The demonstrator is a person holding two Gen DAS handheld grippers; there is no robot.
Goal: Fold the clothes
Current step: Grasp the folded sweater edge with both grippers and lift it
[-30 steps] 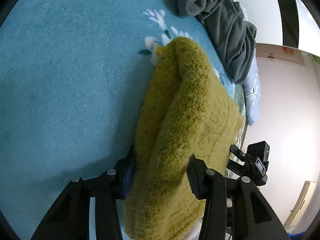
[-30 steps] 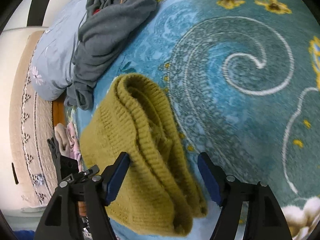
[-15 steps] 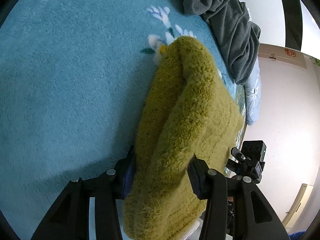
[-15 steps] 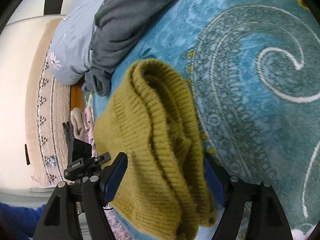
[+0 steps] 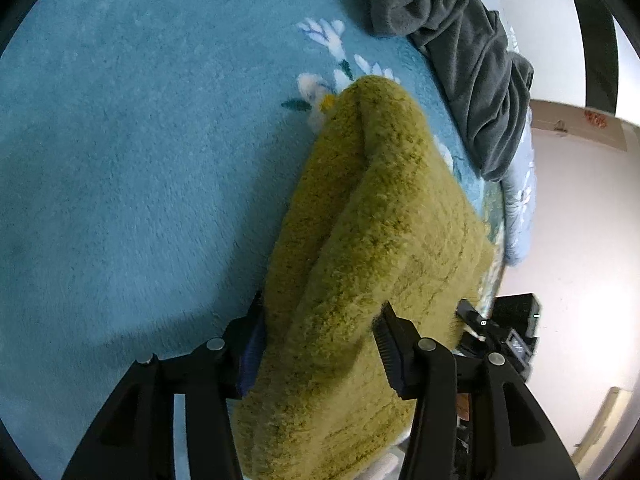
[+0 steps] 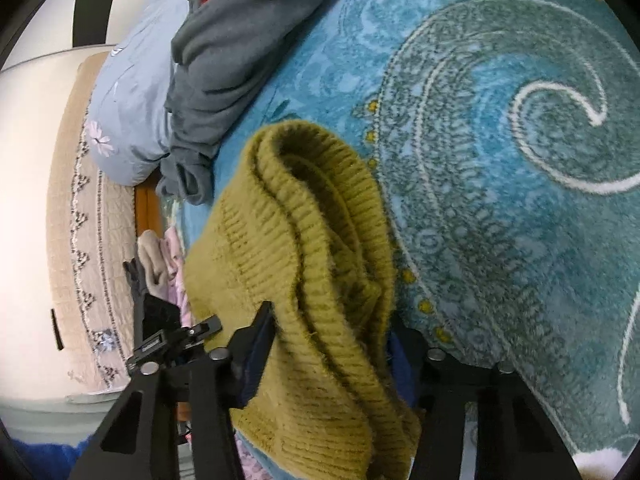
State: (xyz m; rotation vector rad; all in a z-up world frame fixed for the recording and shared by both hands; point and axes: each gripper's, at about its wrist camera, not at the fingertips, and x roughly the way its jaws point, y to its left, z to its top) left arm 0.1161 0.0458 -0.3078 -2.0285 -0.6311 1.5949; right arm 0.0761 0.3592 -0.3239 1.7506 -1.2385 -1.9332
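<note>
Between each claw's fingers, left claw (image 5: 320, 344) and right claw (image 6: 332, 344) are pinching the folded mustard sweater (image 5: 372, 240); both should be lowering together, level.

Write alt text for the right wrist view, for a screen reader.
The right gripper is shut on a bunched olive-green knit sweater, which lies on a teal patterned blanket. Beyond it, a crumpled grey garment lies partly on the blanket and partly on a pale blue pillow; the left gripper shows at lower left.

Olive-yellow ribbed sweater (image 6: 304, 280), teal blanket (image 6: 500, 160) with white swirls and yellow flowers, dark grey garment (image 6: 236, 52), pale-blue floral pillow (image 6: 128, 112).
</note>
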